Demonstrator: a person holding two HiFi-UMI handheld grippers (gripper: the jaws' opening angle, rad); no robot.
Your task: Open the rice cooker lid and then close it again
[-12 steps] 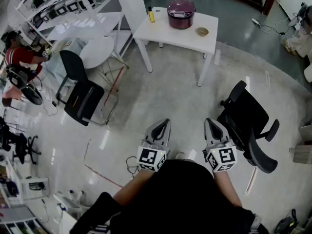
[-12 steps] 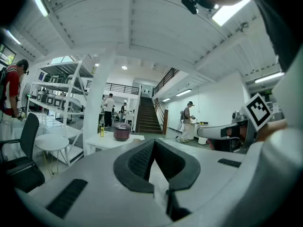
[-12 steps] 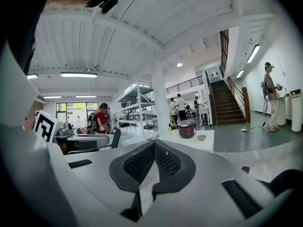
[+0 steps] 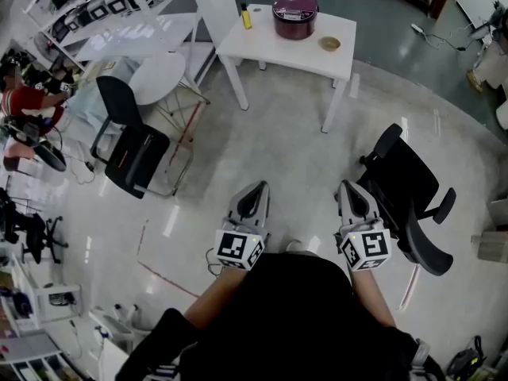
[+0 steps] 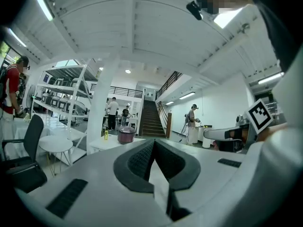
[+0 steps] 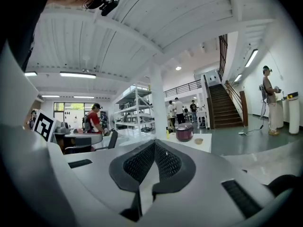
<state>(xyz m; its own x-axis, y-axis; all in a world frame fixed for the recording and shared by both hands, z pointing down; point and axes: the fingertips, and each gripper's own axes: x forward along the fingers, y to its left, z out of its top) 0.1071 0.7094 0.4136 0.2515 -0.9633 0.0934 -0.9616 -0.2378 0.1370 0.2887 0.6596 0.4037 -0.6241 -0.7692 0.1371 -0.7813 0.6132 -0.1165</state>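
Glossy round maroon rice cooker (image 4: 294,13) on white table (image 4: 274,50).

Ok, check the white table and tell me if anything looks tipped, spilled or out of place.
Nothing stands out. The rice cooker sits upright, lid down, on the white table; the yellow bottle stands beside it and the small dish lies flat. No spill shows.

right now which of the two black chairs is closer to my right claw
The black office chair with armrests, just beside the right claw; the other black chair stands far left by the round white table.
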